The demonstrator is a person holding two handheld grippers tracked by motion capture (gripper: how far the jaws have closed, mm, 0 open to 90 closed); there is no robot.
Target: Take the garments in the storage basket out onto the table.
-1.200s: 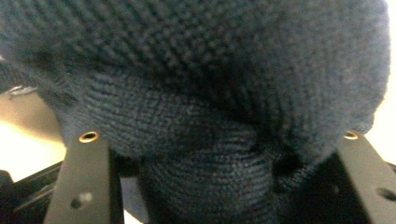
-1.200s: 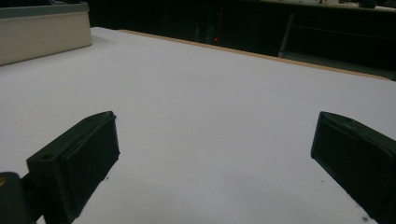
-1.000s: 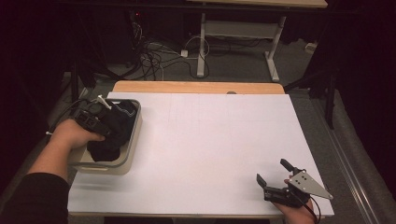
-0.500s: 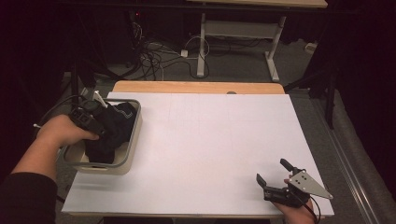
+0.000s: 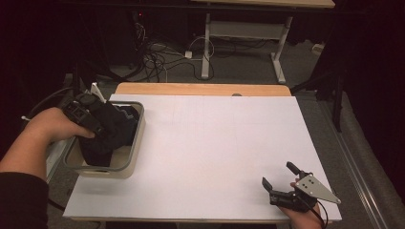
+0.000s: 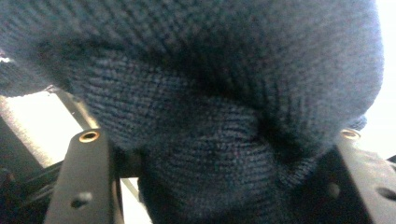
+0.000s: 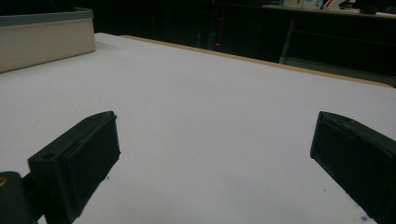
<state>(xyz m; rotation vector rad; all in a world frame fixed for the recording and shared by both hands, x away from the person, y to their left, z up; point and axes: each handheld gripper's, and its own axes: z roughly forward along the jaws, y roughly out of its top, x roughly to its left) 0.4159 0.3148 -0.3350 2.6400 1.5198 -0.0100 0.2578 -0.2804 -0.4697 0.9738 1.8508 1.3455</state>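
Dark knitted cloth (image 5: 107,131) bunches over the near-left corner of the white table (image 5: 210,152) in the high view, partly inside a beige bin (image 5: 136,143) and partly lifted above its rim. The left gripper (image 5: 95,126) is buried in that cloth, so its fingers are hidden there, and the hand (image 5: 52,126) behind it covers the rest. At the near right edge the right gripper (image 5: 279,179) rests low on the table, its fingers spread wide with nothing between them; the holding hand is cut off by the frame.

From the left gripper view, the knit (image 6: 201,102) swells between the two black fingers (image 6: 86,177), which clamp a thick fold of it; the weave is blurred up close.

From the right gripper view, both fingers (image 7: 77,161) stand far apart over bare table (image 7: 210,121), and the bin's wall (image 7: 44,39) shows far left, its contents out of sight.
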